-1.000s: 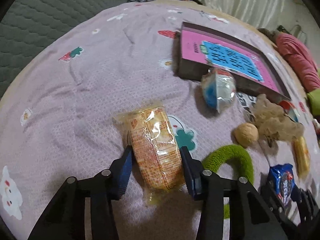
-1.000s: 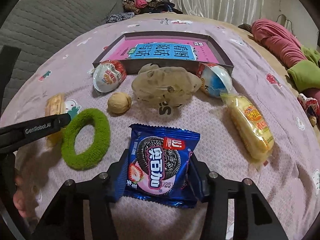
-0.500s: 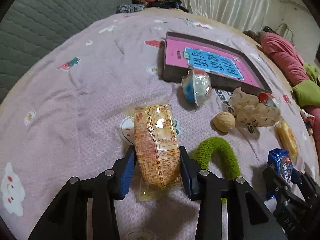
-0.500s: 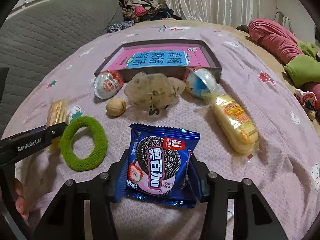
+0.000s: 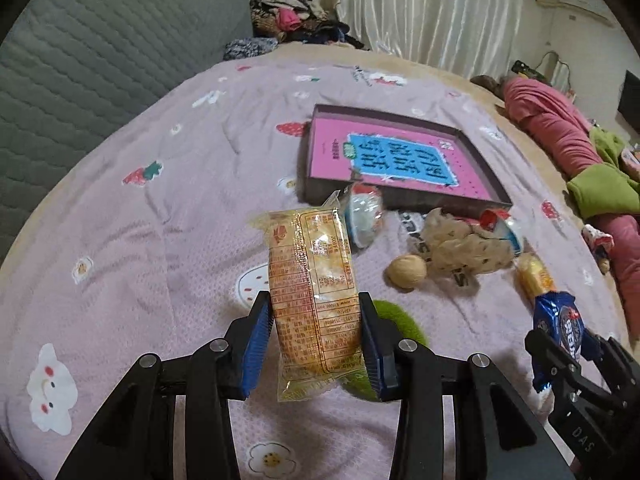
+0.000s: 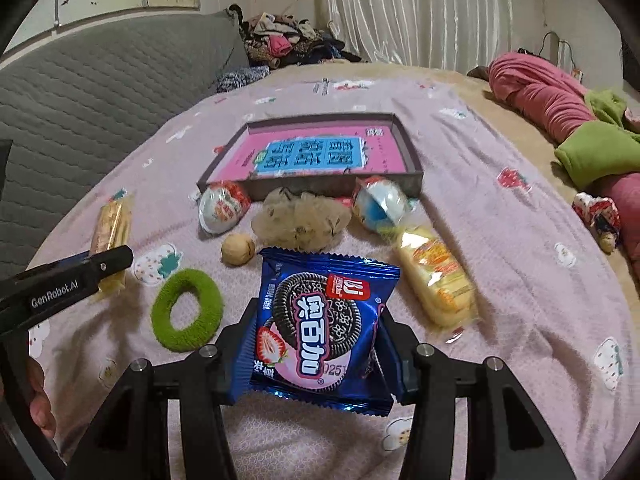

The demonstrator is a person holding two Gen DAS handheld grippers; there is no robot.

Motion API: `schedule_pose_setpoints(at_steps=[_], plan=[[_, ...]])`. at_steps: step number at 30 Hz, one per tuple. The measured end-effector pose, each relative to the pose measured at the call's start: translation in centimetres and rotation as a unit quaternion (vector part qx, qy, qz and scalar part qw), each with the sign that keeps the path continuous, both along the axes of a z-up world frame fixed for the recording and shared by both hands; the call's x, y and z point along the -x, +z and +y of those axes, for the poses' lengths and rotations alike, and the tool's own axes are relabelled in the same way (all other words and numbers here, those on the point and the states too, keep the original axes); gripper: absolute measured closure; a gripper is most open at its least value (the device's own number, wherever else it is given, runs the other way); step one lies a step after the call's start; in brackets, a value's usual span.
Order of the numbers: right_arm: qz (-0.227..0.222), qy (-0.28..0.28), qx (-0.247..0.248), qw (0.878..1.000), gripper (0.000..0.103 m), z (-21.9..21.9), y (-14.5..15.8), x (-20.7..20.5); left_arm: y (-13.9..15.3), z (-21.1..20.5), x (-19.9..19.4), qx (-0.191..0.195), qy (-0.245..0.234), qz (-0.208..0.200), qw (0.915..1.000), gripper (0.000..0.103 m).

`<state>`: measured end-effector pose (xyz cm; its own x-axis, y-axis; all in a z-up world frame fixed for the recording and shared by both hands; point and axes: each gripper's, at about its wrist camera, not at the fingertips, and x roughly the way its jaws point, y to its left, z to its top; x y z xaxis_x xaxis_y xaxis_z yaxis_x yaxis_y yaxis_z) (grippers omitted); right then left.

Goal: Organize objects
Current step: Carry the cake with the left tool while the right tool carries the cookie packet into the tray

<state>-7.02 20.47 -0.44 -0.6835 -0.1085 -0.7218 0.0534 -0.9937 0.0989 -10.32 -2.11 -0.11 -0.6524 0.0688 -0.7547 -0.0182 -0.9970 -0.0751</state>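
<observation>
While the left gripper pinches a yellow cracker packet between its blue-padded jaws, lifted off the bed above the green hair scrunchie, the right gripper has its jaws clamped on a blue strawberry Oreo packet, also held up over the bedsheet. Toward the bed's far edge sits an open box lid with a pink liner; along its near wall lie two wrapped toy eggs, a crumpled plastic bag and a walnut, with a second yellow cracker packet nearer the right edge.
</observation>
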Motion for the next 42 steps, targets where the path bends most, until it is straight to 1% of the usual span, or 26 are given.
schedule_pose_setpoints(at_steps=[8,15,21,28,31,33,37,42], plan=[[0.023,0.001,-0.004,1.0,0.051,0.9,2.5,-0.3,2.5,2.3,-0.7,0.006,-0.024,0.025,0.9994,0.06],[0.04,0.007,-0.012,0.999,0.051,1.4,4.4,0.1,4.8,4.1,0.4,0.009,-0.041,0.042,0.9982,0.06],[0.051,0.01,-0.017,0.999,0.051,2.2,5.6,1.4,6.4,5.7,1.8,0.018,-0.055,0.052,0.9969,0.06],[0.067,0.019,-0.034,0.997,0.051,3.2,8.0,4.1,7.7,6.2,4.9,0.028,-0.06,0.058,0.9961,0.06],[0.068,0.025,-0.017,0.997,0.051,3.9,9.1,5.8,8.5,6.2,6.6,0.034,-0.056,0.063,0.9959,0.06],[0.073,0.026,-0.02,0.997,0.051,4.1,9.8,7.0,9.0,6.1,7.8,0.032,-0.055,0.064,0.9959,0.06],[0.077,0.025,-0.007,0.997,0.051,4.8,11.0,10.0,9.9,6.0,10.6,0.029,-0.055,0.063,0.9961,0.06],[0.077,0.027,-0.009,0.997,0.051,5.4,11.7,13.7,10.6,6.2,14.2,0.03,-0.056,0.066,0.9958,0.06]])
